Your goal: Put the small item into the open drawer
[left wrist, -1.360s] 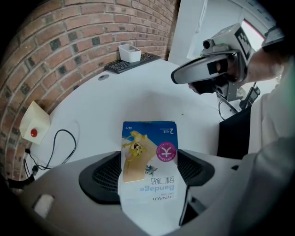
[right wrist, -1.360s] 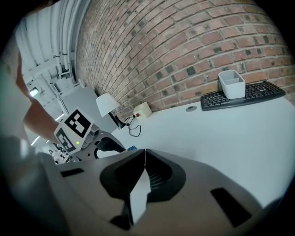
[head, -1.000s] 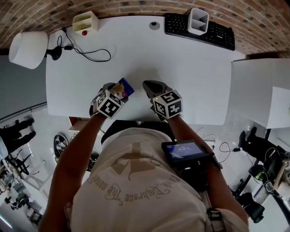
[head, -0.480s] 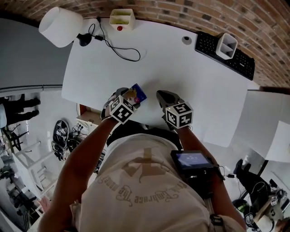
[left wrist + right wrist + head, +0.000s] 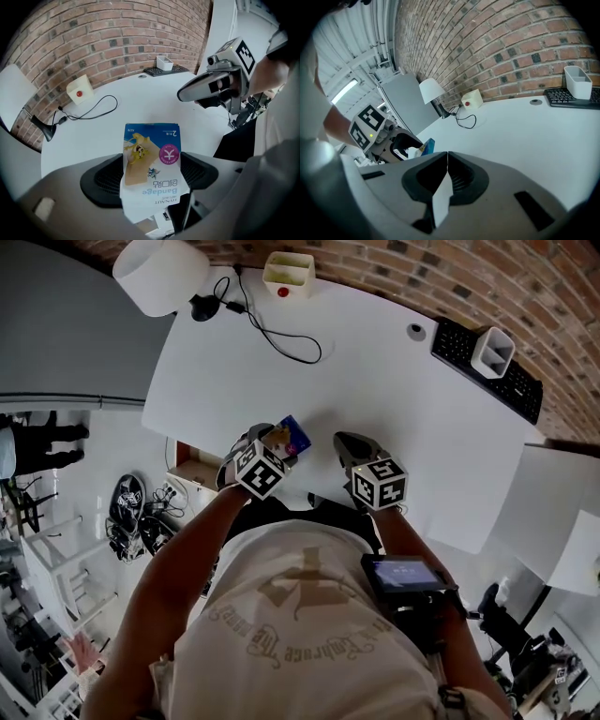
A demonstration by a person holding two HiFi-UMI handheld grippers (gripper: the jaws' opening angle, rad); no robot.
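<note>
View swings left since a second ago: the lamp (image 5: 161,273) moves from the far left edge of the head view to upper left-centre, the tabletop (image 5: 375,381) now sits skewed, and more floor shows at left.

Both arms stay low at the near edge of the tabletop, close to the body. The left tongs (image 5: 277,442) still grip the bandage box (image 5: 151,154), which stands upright between the jaws with its top poking out, held above the tabletop edge at frame centre. The right tongs (image 5: 447,161) are clenched. A pale sliver shows at the seam, and I can't tell what it is.

A boxy wooden thing under the tabletop edge, left of centre, looks like the drawer (image 5: 192,472).

Judgement: the person is turning toward it. The box is not in yet. The carry is under way and the drop is still to come.
</note>
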